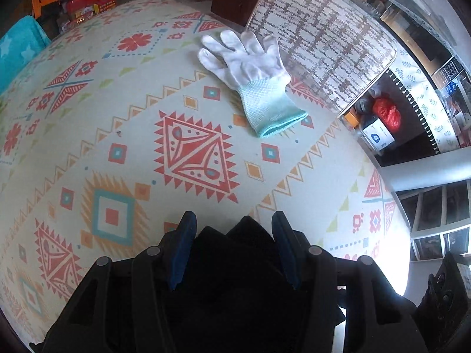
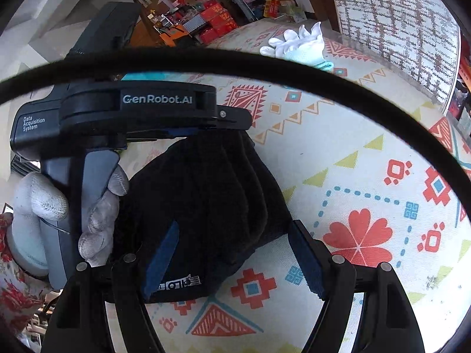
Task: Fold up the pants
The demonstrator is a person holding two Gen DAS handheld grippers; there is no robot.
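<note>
My left gripper (image 1: 234, 219) has its jaws pinching a bunched fold of the black pants (image 2: 206, 206), which hang from it down onto the patterned bench (image 1: 117, 147). My right gripper (image 2: 232, 235) has its jaws spread wide and empty, with the pants lying between and just ahead of them. A white glove (image 1: 250, 70) lies flat well ahead of my left jaws.

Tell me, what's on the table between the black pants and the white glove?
Nothing. In the left wrist view, only bare patterned tablecloth lies between the black pants, bunched in the left gripper, and the white glove.
</note>
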